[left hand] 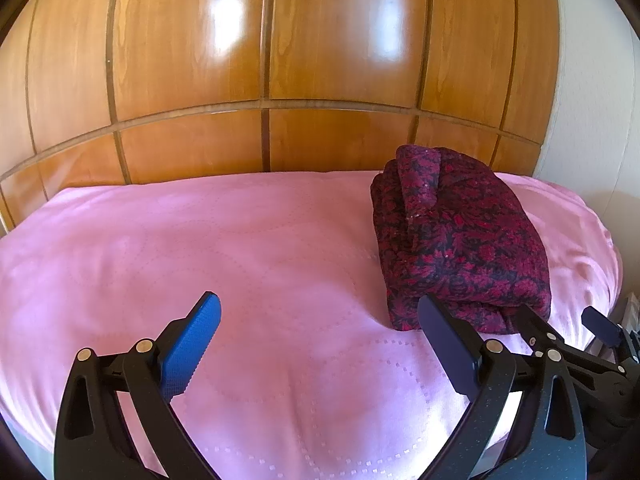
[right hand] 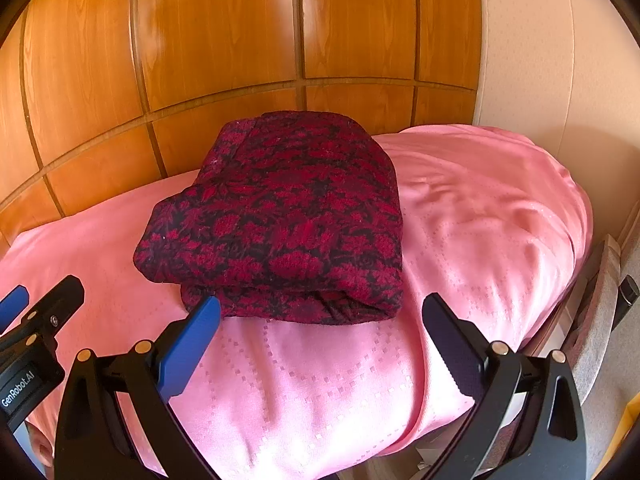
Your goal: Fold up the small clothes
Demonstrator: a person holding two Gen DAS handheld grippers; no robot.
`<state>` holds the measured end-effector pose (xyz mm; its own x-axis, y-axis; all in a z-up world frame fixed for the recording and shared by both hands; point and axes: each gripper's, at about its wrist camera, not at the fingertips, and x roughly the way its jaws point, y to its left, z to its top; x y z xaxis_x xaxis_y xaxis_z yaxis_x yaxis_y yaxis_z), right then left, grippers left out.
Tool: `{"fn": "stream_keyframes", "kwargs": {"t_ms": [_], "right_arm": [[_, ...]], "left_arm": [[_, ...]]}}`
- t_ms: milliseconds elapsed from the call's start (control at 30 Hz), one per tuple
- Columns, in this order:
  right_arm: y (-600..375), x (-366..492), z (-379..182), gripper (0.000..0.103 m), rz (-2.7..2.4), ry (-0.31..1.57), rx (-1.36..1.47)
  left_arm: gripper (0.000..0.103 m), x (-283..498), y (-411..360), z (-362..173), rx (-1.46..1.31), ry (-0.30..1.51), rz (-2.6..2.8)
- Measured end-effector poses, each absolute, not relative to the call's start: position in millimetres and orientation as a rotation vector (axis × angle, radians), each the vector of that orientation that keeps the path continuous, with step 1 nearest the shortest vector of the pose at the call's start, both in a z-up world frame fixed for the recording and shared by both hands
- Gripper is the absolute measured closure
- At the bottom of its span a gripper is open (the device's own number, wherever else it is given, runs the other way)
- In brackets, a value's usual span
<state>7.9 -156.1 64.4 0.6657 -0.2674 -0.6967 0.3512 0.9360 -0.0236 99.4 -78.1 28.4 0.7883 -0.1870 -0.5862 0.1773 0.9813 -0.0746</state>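
I see the dark red and black floral knitted garment (right hand: pixel 280 220) lying folded in a thick bundle on the pink quilted bedspread (right hand: pixel 460 240), near the glossy wooden panelled wall (right hand: pixel 200 60). My right tongs (right hand: pixel 320 320) hang released just in front of its near edge (not touching it). My left tongs (left hand: pixel 320 320) are likewise spread wide, empty, over bare bedspread left of the bundle.

Pink quilted bedspread (left hand: pixel 260 248), glossy wooden panelled headboard (left hand: pixel 240 60), pale wall (right hand: pixel 540 60)
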Motion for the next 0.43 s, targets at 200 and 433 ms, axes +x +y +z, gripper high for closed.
{"fn": "stream_keyframes", "kwargs": {"t_ms": [200, 433], "right_arm": [[-157.3, 7.2, 64.9, 0.002, -0.336, 0.762, 0.132], [-210.2, 17.9, 79.1, 0.002, -0.32, 0.718, 0.27]], "left_arm": [[0.005, 103.6, -75.7, 24.2, -0.028, 0.66, -0.188], [0.005, 119.8, -68.1, 5.3, -0.036, 0.729, -0.143]]}}
